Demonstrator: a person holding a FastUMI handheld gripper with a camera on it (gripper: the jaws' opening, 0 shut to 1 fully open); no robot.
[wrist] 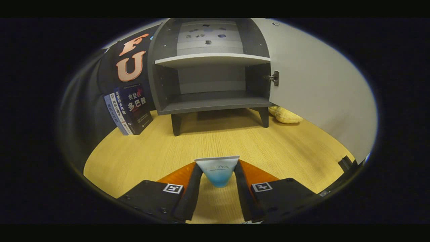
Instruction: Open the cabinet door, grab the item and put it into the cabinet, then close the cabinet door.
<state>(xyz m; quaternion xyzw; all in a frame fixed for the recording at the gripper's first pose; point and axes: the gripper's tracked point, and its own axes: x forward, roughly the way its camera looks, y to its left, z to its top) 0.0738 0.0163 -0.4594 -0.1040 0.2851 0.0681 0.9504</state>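
A small white-and-blue tube [218,171] sits pinched between my two fingers, its flat white end pointing forward. My gripper [218,173] is shut on it, above the wooden table [235,144]. Beyond the fingers stands a grey cabinet [211,60] on short legs. Its door [319,90] is swung wide open to the right. Inside, the lower compartment [211,99] and the shelf [211,58] above it are bare.
Two dark books [131,109] lean against the cabinet's left side. A yellow plush object [285,115] lies behind the open door, beside the cabinet's right leg. The open door walls off the right side of the table.
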